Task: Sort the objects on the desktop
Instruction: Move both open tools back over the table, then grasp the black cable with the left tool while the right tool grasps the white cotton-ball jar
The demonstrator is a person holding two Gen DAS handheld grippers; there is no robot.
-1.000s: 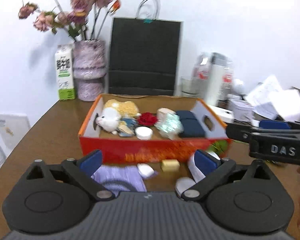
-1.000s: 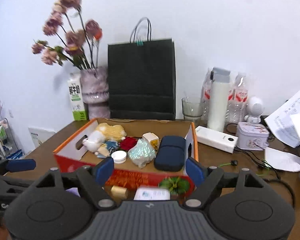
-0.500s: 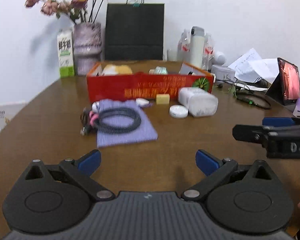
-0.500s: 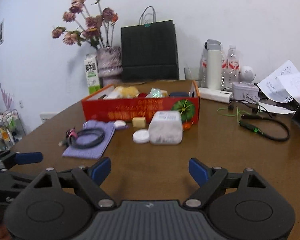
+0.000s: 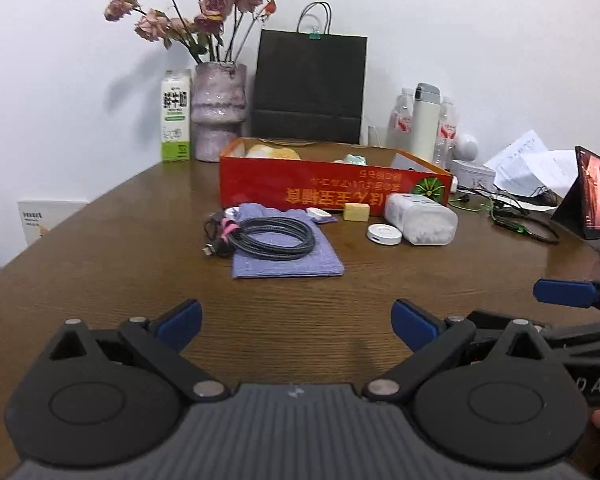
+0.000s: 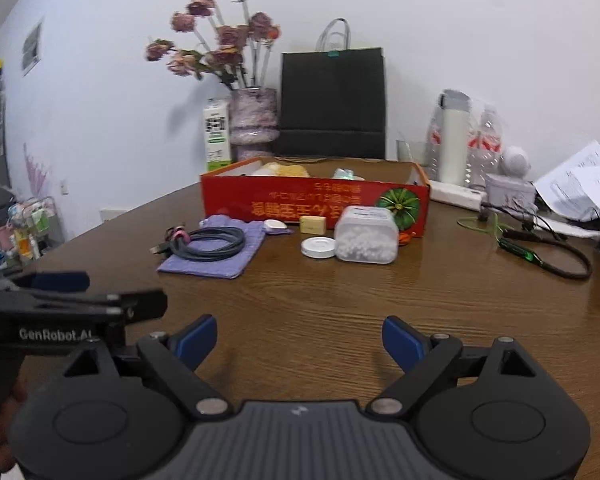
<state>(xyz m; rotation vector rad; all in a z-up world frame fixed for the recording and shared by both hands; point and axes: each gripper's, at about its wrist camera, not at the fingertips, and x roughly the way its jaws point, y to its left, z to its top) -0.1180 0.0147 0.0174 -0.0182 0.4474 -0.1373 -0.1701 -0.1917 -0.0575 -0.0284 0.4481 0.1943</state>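
Observation:
A red cardboard box (image 5: 332,192) (image 6: 316,204) with several small items inside stands mid-table. In front of it lie a purple cloth (image 5: 288,256) (image 6: 216,256) with a coiled grey cable (image 5: 272,238) (image 6: 208,242) on it, a yellow block (image 5: 356,212) (image 6: 313,224), a round white lid (image 5: 384,234) (image 6: 318,247), a clear tub of white bits (image 5: 420,224) (image 6: 366,236) and a small white case (image 5: 318,213) (image 6: 275,225). My left gripper (image 5: 296,326) and right gripper (image 6: 298,340) are both open and empty, low over the near table, well short of these objects.
A vase of dried flowers (image 5: 218,116), a milk carton (image 5: 176,116) and a black paper bag (image 5: 310,88) stand behind the box. Bottles (image 5: 426,124), papers (image 5: 536,168), a tablet (image 5: 592,192) and a green cable (image 6: 540,252) crowd the right side.
Both grippers have pulled back and down from just over the box to the near part of the table. Both stayed open and empty.

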